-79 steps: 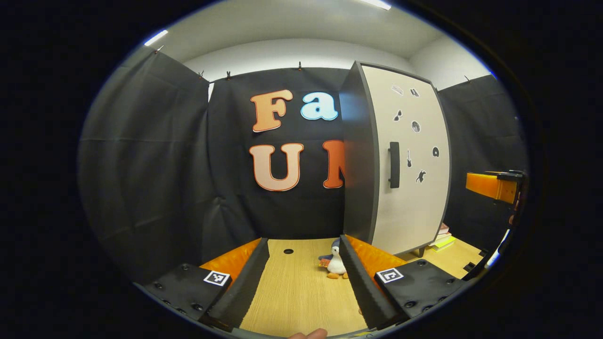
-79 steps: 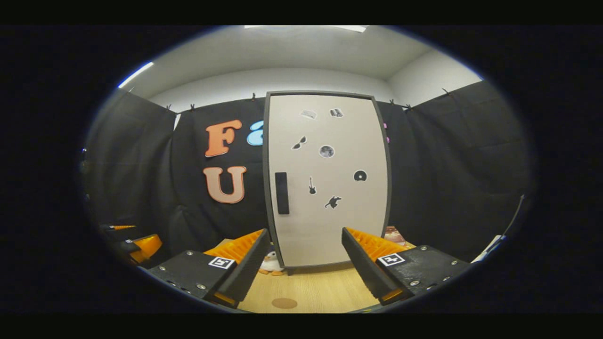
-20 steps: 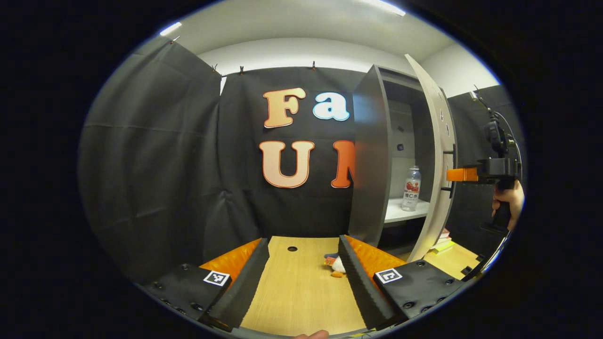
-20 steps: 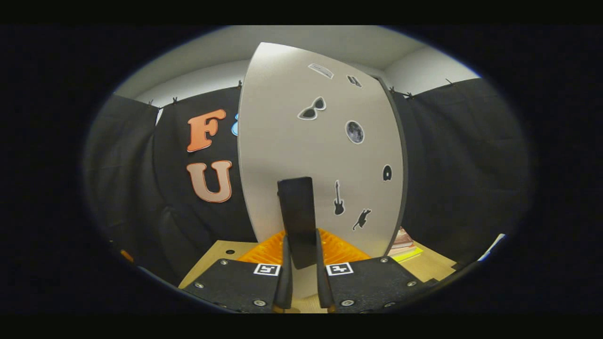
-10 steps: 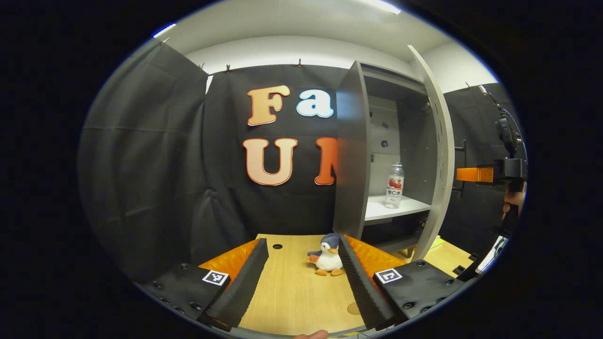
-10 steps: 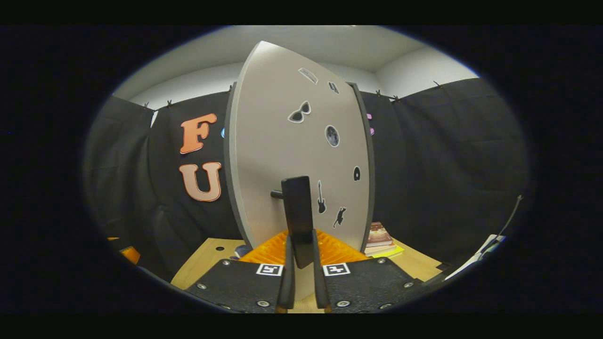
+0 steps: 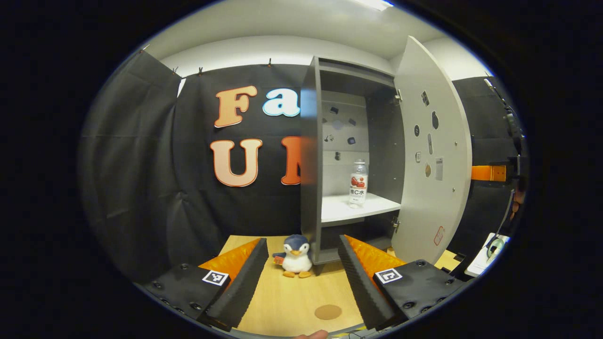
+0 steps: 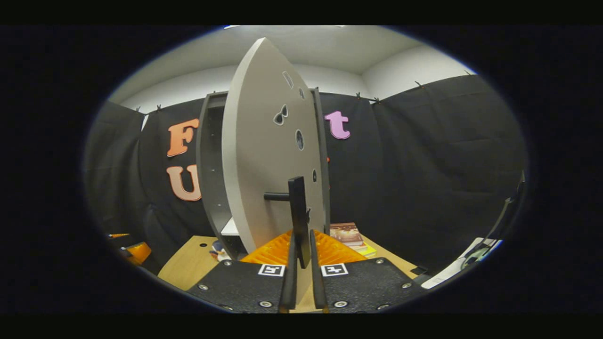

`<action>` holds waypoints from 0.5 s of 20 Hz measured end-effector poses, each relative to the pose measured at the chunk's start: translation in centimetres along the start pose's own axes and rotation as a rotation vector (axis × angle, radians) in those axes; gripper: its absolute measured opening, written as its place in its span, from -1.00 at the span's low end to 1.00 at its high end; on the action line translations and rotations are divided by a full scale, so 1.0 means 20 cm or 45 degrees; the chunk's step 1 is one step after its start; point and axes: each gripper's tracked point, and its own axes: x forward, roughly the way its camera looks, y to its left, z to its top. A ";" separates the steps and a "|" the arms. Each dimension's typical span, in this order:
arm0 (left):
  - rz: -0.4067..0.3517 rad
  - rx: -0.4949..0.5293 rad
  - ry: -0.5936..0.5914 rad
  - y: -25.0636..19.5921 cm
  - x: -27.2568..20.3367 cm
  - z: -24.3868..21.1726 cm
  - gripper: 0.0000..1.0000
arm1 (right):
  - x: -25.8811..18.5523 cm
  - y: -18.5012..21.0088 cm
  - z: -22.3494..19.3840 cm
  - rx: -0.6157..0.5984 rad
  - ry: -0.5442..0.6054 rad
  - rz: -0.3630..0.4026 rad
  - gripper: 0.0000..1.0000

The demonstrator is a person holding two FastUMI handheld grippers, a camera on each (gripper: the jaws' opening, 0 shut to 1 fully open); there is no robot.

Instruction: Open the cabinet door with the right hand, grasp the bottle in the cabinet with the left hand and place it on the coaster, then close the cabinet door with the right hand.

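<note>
Left claw spread, well short of shelved bottle.

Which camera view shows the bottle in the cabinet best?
The left gripper view: the bottle stands upright on the cabinet's white shelf, unobstructed. In the right gripper view the open door covers the cabinet's inside.

Recording booth w/ black cloth walls; wooden table; small cabinet.

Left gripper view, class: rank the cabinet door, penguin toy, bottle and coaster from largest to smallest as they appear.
1. cabinet door
2. penguin toy
3. bottle, farther off, so unsure
4. coaster
</note>
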 end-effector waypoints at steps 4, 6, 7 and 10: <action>-0.013 -0.019 0.020 -0.20 0.08 -0.01 0.94 | 0.00 -0.06 0.00 -0.019 0.023 0.023 -0.75; -0.006 -0.022 0.026 -0.28 0.11 -0.01 0.94 | 0.01 -0.08 -0.01 -0.010 0.031 0.035 -0.71; 0.001 -0.024 0.028 -0.30 0.13 -0.02 0.94 | 0.01 -0.09 -0.02 -0.012 0.038 0.033 -0.71; 0.031 -0.032 0.054 -0.38 0.20 -0.05 0.94 | 0.00 -0.12 -0.01 -0.016 0.032 0.089 -0.70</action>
